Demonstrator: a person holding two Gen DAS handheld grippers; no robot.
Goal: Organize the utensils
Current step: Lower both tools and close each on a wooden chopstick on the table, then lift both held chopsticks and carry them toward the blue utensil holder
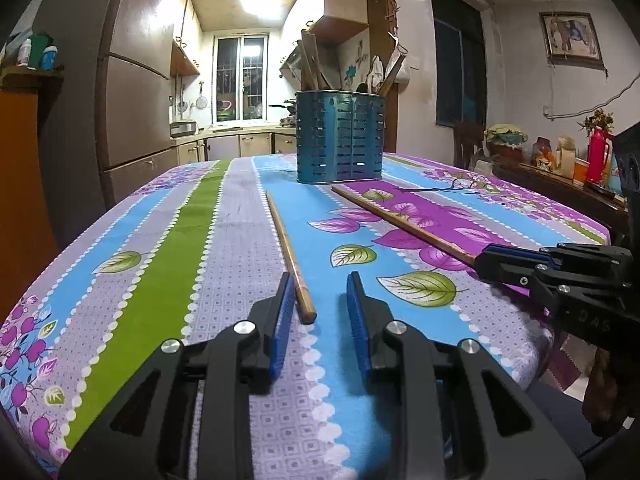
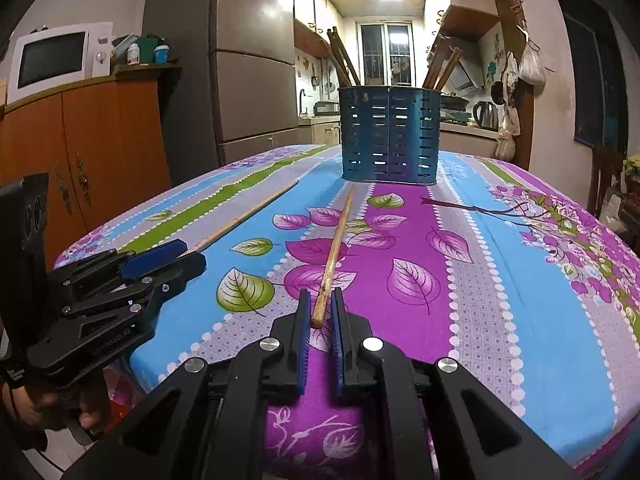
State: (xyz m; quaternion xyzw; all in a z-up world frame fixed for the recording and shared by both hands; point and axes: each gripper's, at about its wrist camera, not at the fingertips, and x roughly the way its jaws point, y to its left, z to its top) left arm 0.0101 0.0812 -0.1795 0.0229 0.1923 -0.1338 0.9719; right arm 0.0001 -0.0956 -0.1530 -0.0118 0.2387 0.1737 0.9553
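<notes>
Two wooden chopsticks lie on the flowered tablecloth in front of a blue slotted utensil holder (image 1: 340,138) that holds several sticks. My left gripper (image 1: 318,280) is open around the near end of the left chopstick (image 1: 290,256), which lies against its left pad. My right gripper (image 2: 320,298) has its jaws narrowly apart around the near end of the right chopstick (image 2: 334,254), which rests on the cloth. The holder (image 2: 390,136), the left chopstick (image 2: 244,216) and the left gripper (image 2: 160,260) show in the right wrist view. The right gripper (image 1: 486,260) and right chopstick (image 1: 404,222) show in the left wrist view.
The table (image 1: 160,248) drops off at its near, left and right edges. A fridge (image 2: 252,56) and an orange cabinet with a microwave (image 2: 52,60) stand to the left. A side table with a red flask (image 1: 596,152) stands at the right.
</notes>
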